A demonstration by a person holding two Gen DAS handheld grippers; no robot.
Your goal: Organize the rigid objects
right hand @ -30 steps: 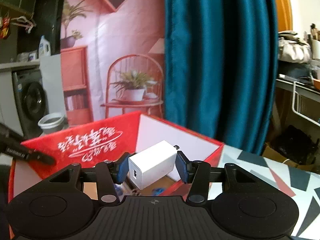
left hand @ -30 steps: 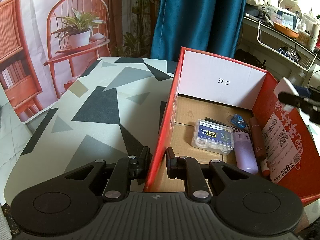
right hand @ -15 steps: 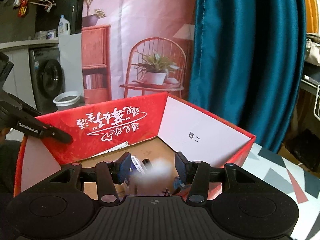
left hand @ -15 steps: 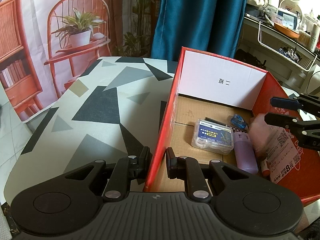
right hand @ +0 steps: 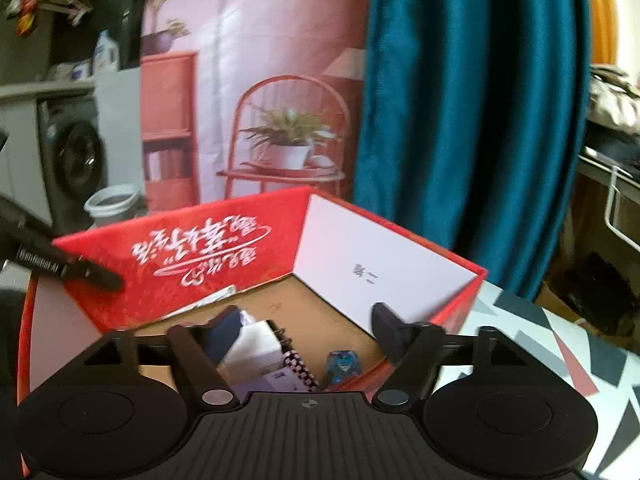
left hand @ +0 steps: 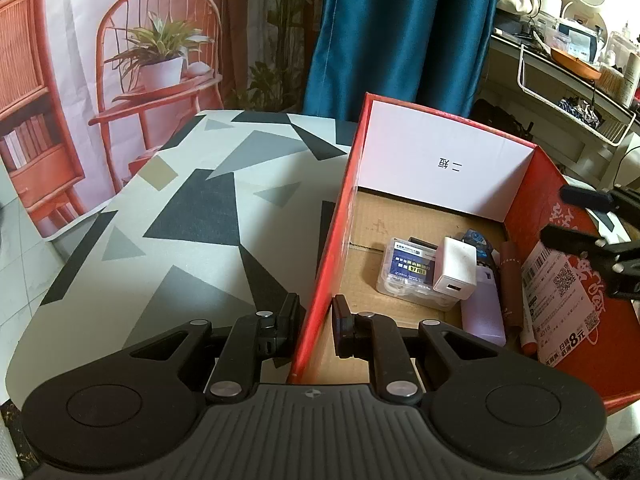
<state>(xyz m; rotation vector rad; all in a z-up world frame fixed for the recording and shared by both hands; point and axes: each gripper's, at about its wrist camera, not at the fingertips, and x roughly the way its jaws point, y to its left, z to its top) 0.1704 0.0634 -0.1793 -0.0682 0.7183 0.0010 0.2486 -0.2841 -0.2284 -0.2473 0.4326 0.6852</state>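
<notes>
The right hand-held gripper [right hand: 306, 320] has opened, and the white charger [left hand: 456, 269] now apparently rests atop the box's contents.

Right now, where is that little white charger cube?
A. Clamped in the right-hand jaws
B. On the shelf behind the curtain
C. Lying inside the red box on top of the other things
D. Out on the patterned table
C: the white charger rests in the red box, leaning on the clear plastic case, while the right gripper stands open and empty above it.
</notes>
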